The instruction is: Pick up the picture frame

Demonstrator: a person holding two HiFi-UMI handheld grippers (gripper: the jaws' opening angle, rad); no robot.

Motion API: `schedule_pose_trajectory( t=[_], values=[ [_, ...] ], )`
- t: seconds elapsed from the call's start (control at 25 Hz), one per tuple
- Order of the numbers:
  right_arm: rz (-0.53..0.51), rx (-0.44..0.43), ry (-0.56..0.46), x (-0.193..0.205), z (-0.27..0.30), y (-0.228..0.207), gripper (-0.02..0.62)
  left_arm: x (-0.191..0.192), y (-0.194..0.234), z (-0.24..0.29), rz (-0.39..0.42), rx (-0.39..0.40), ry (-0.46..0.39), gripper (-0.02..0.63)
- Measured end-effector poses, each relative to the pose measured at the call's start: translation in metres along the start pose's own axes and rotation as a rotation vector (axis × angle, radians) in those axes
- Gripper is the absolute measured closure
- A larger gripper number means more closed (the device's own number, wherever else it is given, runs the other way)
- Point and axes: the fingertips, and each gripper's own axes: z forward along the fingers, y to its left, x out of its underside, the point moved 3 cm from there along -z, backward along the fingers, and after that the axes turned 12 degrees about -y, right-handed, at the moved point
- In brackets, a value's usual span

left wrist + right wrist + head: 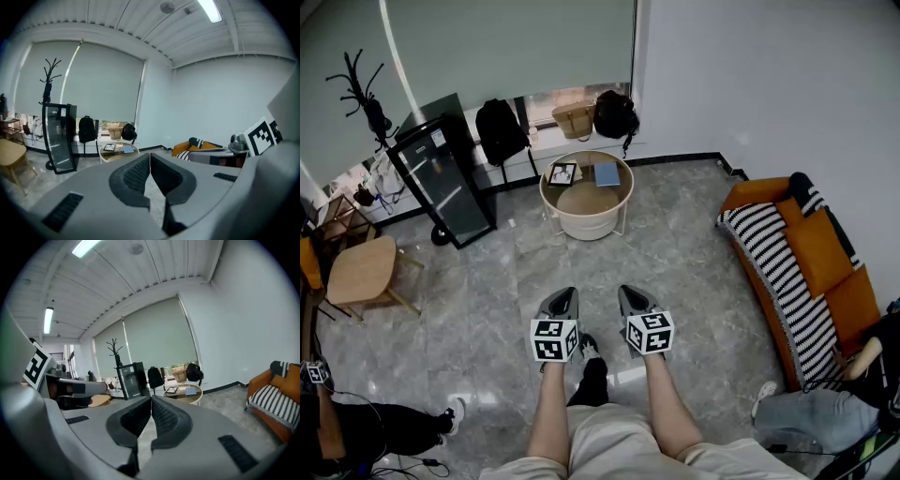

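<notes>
Picture frame, a small dark-edged rectangle, lies flat on the round cream table at upper centre of the head view, next to a blue book. Left gripper and right gripper, grey with ribbed pads, are both pinched closed on nothing.

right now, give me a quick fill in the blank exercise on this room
The picture frame lies on the round ___.
The book beside it is ___.
The left gripper and right gripper are both ___, holding nothing.
Missing words: table; blue; shut.
</notes>
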Motion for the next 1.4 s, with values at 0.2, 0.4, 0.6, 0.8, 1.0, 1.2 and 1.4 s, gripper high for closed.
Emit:
schedule_pose_trajectory(
  t=[0.2,0.4,0.6,0.8,1.0,1.2,1.4],
  values=[
    [-0.028,-0.056,0.039,0.002,0.034,0.001,0.56,-0.009,0.026,0.037,0.001,-0.017,0.015,0.584],
    [-0.01,-0.049,0.056,0.002,0.069,-0.01,0.56,-0.011,0.046,0.073,0.001,-0.021,0.04,0.584],
    [0.054,-0.037,0.059,0.006,0.1,-0.028,0.559,0.0,0.067,0.098,0.097,-0.028,0.108,0.584],
    [0.079,-0.024,0.078,0.013,0.132,-0.044,0.558,0.001,0.087,0.128,0.105,-0.005,0.122,0.584],
    [0.137,0.016,0.073,0.009,0.167,-0.066,0.558,-0.002,0.112,0.157,0.075,0.008,0.12,0.584],
    [0.123,0.013,0.087,-0.003,0.208,-0.073,0.558,-0.008,0.138,0.19,-0.003,0.014,0.111,0.584],
    [0.088,0.0,0.124,-0.008,0.245,-0.082,0.558,-0.011,0.16,0.227,0.019,0.028,0.114,0.584]
  ],
)
